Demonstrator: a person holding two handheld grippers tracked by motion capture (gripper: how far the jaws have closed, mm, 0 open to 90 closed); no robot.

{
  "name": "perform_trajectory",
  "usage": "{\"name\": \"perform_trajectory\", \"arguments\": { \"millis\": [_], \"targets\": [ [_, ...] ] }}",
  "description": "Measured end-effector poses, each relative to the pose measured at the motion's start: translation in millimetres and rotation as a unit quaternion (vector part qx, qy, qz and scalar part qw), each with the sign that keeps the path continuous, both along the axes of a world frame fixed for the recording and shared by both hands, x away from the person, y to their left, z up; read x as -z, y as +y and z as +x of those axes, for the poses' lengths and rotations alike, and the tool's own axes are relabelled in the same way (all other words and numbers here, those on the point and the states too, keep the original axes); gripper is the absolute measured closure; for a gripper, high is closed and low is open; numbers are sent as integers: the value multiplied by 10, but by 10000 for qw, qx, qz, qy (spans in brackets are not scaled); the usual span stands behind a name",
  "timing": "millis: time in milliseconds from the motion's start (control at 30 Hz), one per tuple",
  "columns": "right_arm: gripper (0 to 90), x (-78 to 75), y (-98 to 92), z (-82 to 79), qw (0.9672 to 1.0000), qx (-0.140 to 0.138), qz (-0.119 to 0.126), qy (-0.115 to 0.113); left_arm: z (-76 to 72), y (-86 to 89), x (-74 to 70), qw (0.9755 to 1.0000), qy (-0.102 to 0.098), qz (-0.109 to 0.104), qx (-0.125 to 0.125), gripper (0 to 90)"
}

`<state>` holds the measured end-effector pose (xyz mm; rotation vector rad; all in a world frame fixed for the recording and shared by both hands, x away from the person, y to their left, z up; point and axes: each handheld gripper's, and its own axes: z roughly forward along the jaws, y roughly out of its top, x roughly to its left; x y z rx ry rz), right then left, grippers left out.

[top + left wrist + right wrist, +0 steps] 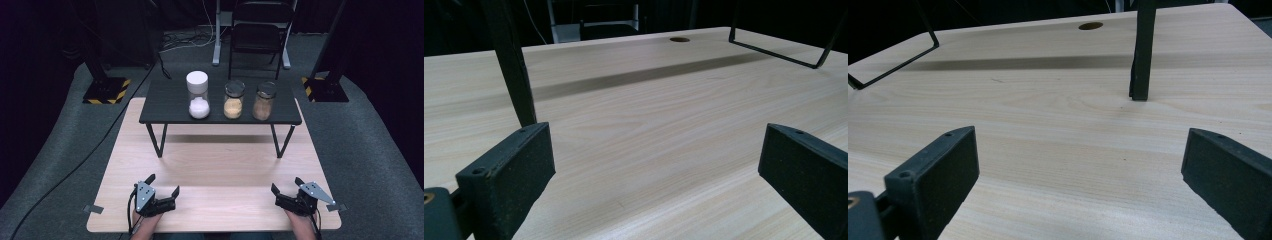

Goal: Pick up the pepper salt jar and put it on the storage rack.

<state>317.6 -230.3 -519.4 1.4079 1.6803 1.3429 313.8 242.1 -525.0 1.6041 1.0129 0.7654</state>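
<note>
Both of my grippers are parked low at the near edge of the wooden table (215, 170), left gripper (162, 192) on one side and right gripper (286, 192) on the other, well apart from each other and from anything worth grabbing. Jaws on both are spread wide with nothing between them, which the gripper views back up: just bare wood grain between the black pads (506, 172) on the left and the same on the right (933, 170). My guess is this is a ready pose, hands resting so either one can go forward. The stuff I'd be going for sits up on the small black shelf (165, 107) standing on the table's far half: a white-lidded jar (198, 95) with white powder at the bottom, then a middle jar (234, 100) with a tan fill and a right jar (264, 101) with a browner fill, lined up in a row near each other, probably so each is easy to reach from the front. Hard to say what's in them, and I can't tell whether the two darker lids are screwed on or just sitting. From the gripper views I see the shelf's black legs (514, 65) cut off at the top, so the jars are out of frame there.
</note>
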Motion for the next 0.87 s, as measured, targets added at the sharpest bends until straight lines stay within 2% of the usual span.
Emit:
{"name": "perform_trajectory", "arguments": {
  "millis": [267, 467, 600, 767, 867],
  "targets": [
    [4, 21, 42, 38, 9994, -28, -254, 244, -3, 1, 1, 10000, -12, -13, 1, 12],
    [4, 27, 106, 96, 9968, -128, -579, 530, -7, 3, 2, 10000, -27, -17, 6, 12],
    [3, 32, 112, 129, 9955, -169, -619, 704, -7, 4, 2, 10000, -33, -16, 11, 12],
    [1, 44, 141, 188, 9912, -248, -739, 1069, -9, 2, 2, 10000, -43, -20, 18, 12],
    [0, 50, 163, 208, 9889, -272, -847, 1187, -10, 0, 3, 10000, -49, -18, 31, 11]
  ]
}}
